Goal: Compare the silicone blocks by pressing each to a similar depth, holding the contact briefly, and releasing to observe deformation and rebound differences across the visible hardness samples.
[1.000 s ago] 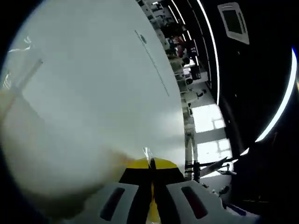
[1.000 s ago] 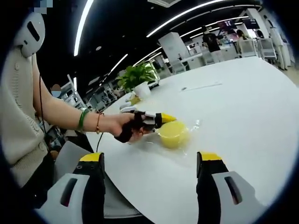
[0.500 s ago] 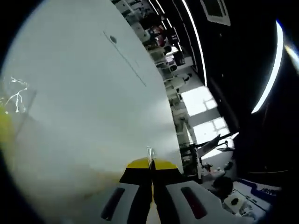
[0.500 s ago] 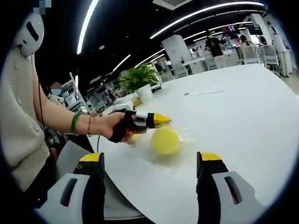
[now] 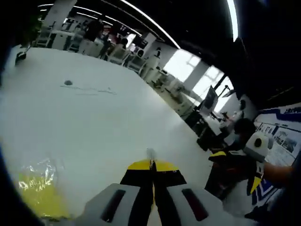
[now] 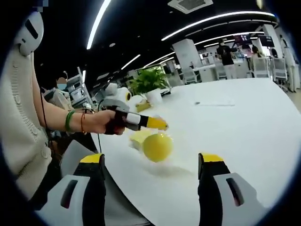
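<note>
Left gripper point(image 6: 160, 124), jaws pressed together, hovers above the yellow silicone block point(image 6: 157, 147); right gripper point(image 6: 153, 162) spread; press squarely, matching depth.

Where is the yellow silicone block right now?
In the right gripper view, the yellow silicone block sits mid-frame on the white table, just below the left gripper.
</note>
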A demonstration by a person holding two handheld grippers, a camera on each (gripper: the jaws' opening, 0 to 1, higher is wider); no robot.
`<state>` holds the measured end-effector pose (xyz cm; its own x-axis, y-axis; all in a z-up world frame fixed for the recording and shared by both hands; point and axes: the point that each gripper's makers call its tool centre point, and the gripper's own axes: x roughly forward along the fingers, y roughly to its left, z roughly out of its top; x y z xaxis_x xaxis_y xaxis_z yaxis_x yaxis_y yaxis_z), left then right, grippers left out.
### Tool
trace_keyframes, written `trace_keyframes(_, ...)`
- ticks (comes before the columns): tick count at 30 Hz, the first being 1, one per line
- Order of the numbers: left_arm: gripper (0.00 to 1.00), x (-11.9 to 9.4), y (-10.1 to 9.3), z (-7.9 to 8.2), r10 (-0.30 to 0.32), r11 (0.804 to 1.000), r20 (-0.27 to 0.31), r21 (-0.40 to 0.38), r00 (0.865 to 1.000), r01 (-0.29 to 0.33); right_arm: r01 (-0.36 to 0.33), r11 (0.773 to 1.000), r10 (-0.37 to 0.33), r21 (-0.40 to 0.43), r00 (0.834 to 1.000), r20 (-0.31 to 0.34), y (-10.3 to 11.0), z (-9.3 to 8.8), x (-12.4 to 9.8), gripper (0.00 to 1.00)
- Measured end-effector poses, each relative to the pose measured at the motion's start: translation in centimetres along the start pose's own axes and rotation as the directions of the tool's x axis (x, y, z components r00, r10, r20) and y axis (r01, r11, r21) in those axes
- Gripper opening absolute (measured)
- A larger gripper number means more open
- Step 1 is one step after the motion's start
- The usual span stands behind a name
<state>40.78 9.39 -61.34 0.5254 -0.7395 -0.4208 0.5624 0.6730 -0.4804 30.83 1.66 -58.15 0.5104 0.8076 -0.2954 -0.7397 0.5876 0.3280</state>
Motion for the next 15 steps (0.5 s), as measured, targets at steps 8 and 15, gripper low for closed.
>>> trace_keyframes(8, 0.00, -3.3, -0.9, -0.7, -0.032, 0.992, -0.098, 0.121, 0.995, 0.044, -0.038, 0.997, 0.036, -0.067, 0.999, -0.025, 1.7, 2.1, 1.2, 0.75)
trace_keyframes(15, 0.00, -6.3, -1.7, -0.4, -0.036, 0.971, -0.122, 0.229, 0.992, 0.064, -0.082, 0.989, 0.068, -0.122, 0.991, -0.114, 3.5, 2.1, 2.9, 0.73)
